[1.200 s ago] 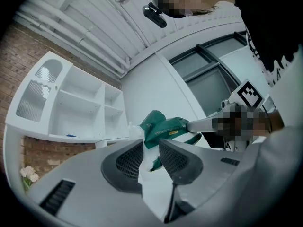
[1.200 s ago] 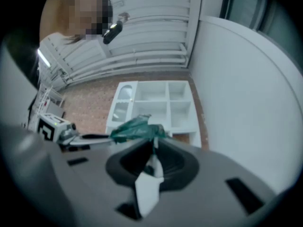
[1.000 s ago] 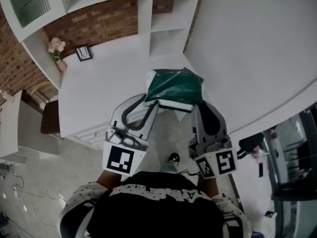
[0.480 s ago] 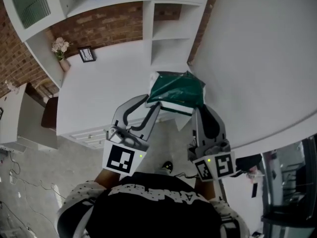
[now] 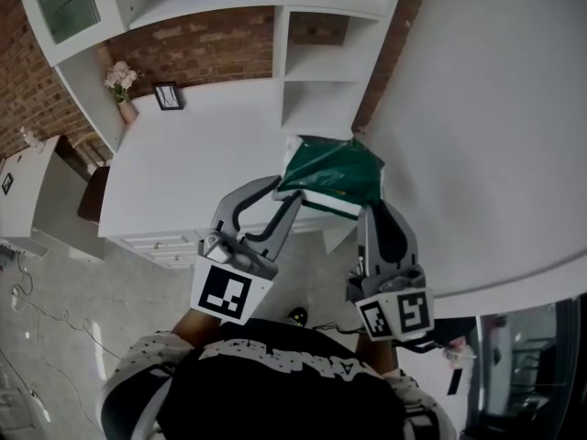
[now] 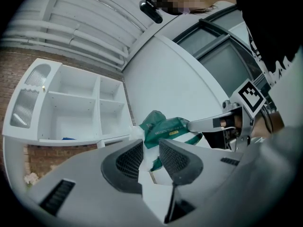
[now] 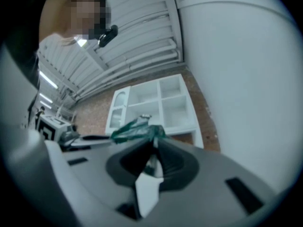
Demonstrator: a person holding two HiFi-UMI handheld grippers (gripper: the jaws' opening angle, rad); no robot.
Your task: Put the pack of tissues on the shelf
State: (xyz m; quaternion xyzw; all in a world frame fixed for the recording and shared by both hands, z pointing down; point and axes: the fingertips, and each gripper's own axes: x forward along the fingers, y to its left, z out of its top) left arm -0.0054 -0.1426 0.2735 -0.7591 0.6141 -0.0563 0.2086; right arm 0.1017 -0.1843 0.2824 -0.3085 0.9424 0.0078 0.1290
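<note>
I'm carrying the pack of tissues (image 5: 332, 174) mid-frame, with the fingers (image 6: 177, 160) of the left gripper (image 5: 286, 196) and right gripper (image 5: 371, 209) each clamped on one end. It hangs at the worktop (image 5: 202, 163) edge. The shelf (image 5: 316, 62) at upper centre isn't reached; placing and release are left.

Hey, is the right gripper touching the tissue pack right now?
Touching. The right gripper view shows the right gripper with its jaws closed on the green edge of the pack, which is pinched between them.
</note>
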